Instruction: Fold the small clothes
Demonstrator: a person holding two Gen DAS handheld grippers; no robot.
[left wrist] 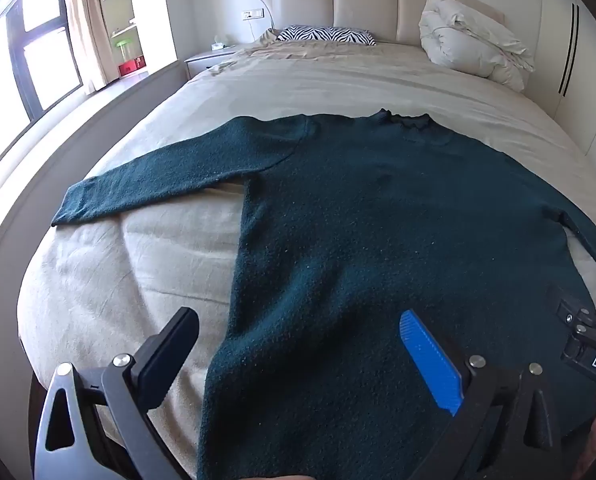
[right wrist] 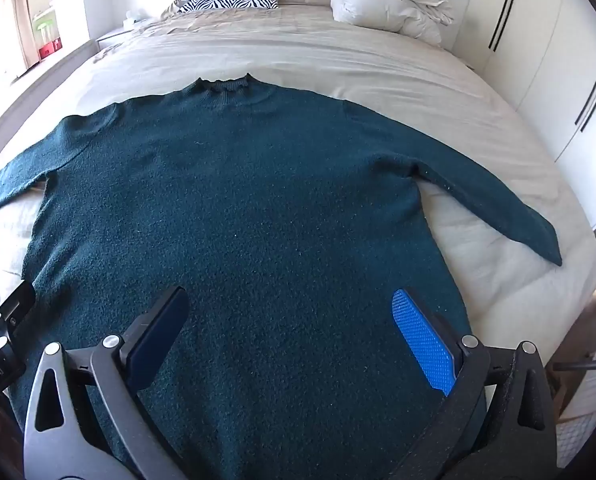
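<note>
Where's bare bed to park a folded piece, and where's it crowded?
Free: the wide sheet strip between the sweater collar and the zebra pillow; smaller patches under each sleeve beside the body. Crowded: the near bed centre under the sweater, and the headboard's right corner with the bunched duvet.

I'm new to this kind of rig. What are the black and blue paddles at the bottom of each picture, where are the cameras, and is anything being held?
No robot here: a person carries a hand-held gripper in each hand, each with a fisheye camera looking along its two fingers. The paddles are those fingers. One picture looks past the left gripper, the other past the right gripper. Both are wide open and hold nothing. On the beige bed a dark green sweater lies flat, sleeves spread, collar toward the headboard. A zebra pillow and a bundled duvet sit at the far end.
</note>
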